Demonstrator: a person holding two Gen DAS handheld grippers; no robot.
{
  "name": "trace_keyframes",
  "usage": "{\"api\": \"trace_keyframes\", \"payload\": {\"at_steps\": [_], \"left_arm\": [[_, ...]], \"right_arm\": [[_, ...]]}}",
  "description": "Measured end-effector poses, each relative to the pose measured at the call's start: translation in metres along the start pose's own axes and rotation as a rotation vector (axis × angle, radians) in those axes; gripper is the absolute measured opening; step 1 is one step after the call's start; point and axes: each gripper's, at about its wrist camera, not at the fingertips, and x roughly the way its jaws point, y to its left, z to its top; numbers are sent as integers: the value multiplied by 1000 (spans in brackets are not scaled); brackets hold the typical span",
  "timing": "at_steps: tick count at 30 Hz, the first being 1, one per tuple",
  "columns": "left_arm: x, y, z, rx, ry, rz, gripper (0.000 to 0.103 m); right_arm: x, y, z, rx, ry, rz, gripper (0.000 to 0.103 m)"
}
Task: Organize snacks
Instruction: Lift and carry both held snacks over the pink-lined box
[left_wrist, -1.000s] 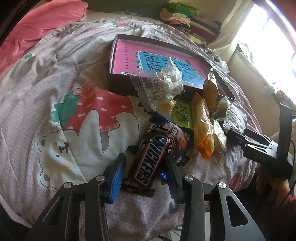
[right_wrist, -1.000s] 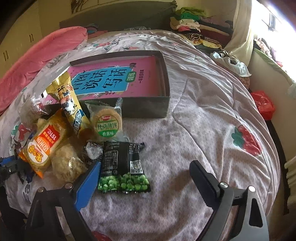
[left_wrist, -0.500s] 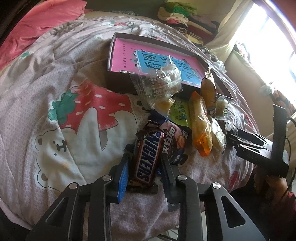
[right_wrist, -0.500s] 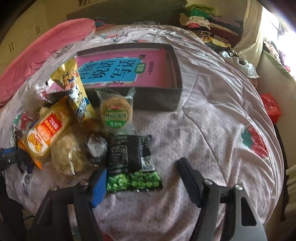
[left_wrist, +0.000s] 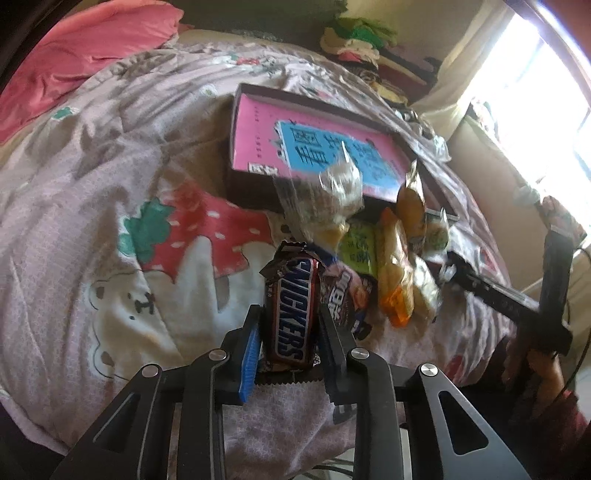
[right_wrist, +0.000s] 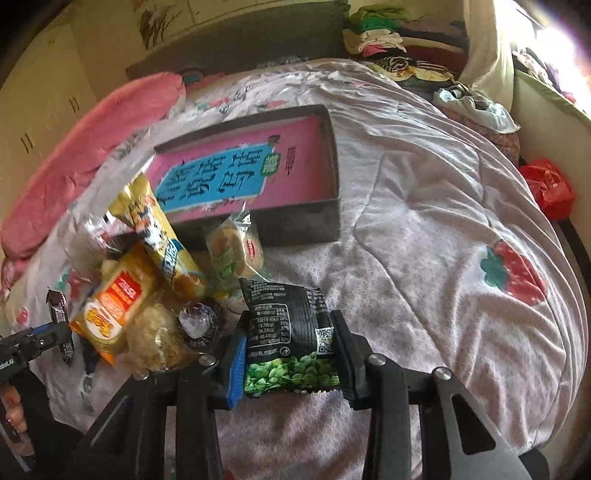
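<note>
A brown Snickers bar (left_wrist: 295, 295) stands lengthwise between the pads of my left gripper (left_wrist: 290, 312), which is shut on it. A black packet of green peas (right_wrist: 291, 373) sits between the fingers of my right gripper (right_wrist: 289, 325). Its jaws are closing, and both pads press the packet's sides so that it bulges upward. A dark shallow box (right_wrist: 295, 225) with a pink and blue printed bottom lies beyond on the bed (left_wrist: 251, 188). Between the two grippers lies a pile of snacks: an orange packet (right_wrist: 114, 310), a yellow packet (right_wrist: 159, 229) and a round biscuit pack (right_wrist: 232, 251).
The bed carries a pale quilt with strawberry prints (right_wrist: 513, 269). A pink duvet (left_wrist: 92, 55) lies at the far left and folded clothes (right_wrist: 388, 37) at the far end. A red bag (right_wrist: 550, 184) sits beyond the bed's right edge. A clear crinkled bag (left_wrist: 321, 199) leans on the box.
My left jaws have closed onto the Snickers bar. My right jaws have narrowed from wide open until they squeeze the pea packet, which now bulges up.
</note>
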Motion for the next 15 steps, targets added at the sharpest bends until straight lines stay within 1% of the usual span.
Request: {"api": "trace_keyframes", "payload": {"at_steps": [8, 15], "left_arm": [[-19, 7, 20, -27, -54, 10, 29], [-22, 10, 50, -39, -106, 26, 29]], "right_arm": [[-21, -9, 8, 41, -96, 8, 40], [-25, -4, 24, 19, -150, 23, 40]]}}
